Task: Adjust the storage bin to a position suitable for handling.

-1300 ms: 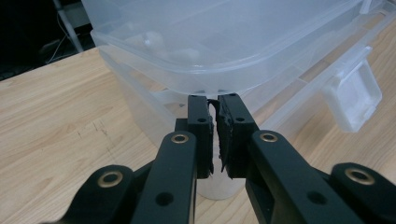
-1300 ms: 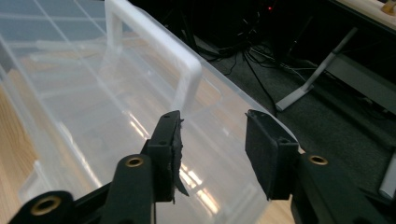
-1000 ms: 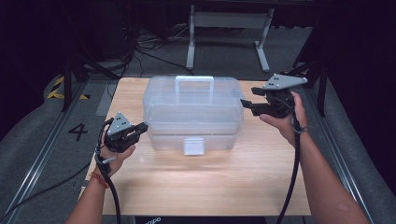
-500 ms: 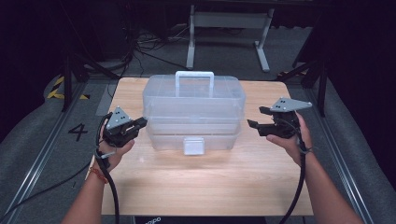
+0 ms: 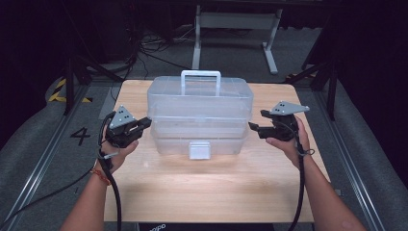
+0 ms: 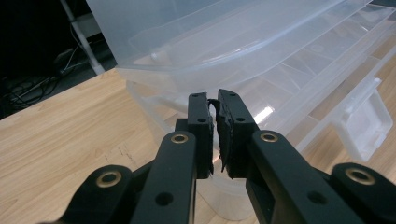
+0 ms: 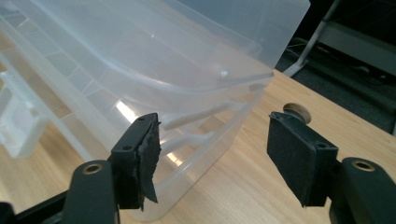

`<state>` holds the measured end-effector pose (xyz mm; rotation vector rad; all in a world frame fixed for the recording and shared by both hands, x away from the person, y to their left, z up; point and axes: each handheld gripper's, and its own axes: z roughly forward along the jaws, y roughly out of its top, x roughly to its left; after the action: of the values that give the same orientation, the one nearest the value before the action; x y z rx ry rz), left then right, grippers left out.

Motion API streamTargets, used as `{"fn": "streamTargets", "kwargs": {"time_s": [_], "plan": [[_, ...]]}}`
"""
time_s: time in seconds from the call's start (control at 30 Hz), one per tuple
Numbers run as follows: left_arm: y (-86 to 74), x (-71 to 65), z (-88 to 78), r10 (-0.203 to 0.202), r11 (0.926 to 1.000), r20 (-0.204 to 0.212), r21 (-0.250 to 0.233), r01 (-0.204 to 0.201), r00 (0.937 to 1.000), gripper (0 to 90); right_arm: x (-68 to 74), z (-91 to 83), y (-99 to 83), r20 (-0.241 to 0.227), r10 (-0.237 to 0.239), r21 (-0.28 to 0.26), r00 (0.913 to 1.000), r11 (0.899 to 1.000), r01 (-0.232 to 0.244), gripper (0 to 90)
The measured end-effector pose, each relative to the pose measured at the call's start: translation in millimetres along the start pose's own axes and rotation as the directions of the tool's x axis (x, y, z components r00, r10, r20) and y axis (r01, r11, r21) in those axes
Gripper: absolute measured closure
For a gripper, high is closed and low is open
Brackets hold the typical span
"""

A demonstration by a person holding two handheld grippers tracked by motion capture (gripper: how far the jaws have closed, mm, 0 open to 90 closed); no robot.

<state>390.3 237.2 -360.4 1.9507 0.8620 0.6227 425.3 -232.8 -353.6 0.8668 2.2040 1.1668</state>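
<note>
A clear plastic storage box point(image 5: 199, 113) stands mid-table, with a white handle point(image 5: 200, 77) on its lid and a front latch point(image 5: 199, 149). At the box's left end my left gripper point(image 5: 144, 123) is held level, tips close to the wall. Its jaws are shut with nothing between them point(image 6: 215, 133), and the box point(image 6: 261, 56) lies just ahead. My right gripper point(image 5: 254, 128) points at the box's right end. It is open point(image 7: 215, 156), and the box's corner point(image 7: 196, 116) stands in front of the gap, apart from both pads.
The wooden table point(image 5: 211, 187) has free room in front of the box. A small round tan knob point(image 7: 297, 111) sits on the wood beyond my right gripper's far pad. Metal rails run along both table sides, and a stand point(image 5: 235, 21) is behind.
My right gripper has come down from beside the lid to the level of the box's lower right end. The left gripper has edged slightly closer to the box.
</note>
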Motion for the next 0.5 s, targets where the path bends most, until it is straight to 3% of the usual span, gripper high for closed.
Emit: {"fn": "streamTargets", "kwargs": {"time_s": [0.27, 0.5], "plan": [[3.0, 1.3, -0.3, 0.013, 0.9999, -0.002, 0.0, -0.013, 0.9999, 83.9, -5.7, 6.6, 0.0, 0.009, 0.016, -0.036, 0.9998, 0.999, -0.016, 37.6], [2.8, 1.0, -0.4, 0.0, 0.9999, 0.001, -0.014, 0.0, 1.0, 81.2, -5.6, 10.6, 2.1, 0.026, 0.018, -0.071, 0.9995, 0.997, -0.016, 37.2]]}}
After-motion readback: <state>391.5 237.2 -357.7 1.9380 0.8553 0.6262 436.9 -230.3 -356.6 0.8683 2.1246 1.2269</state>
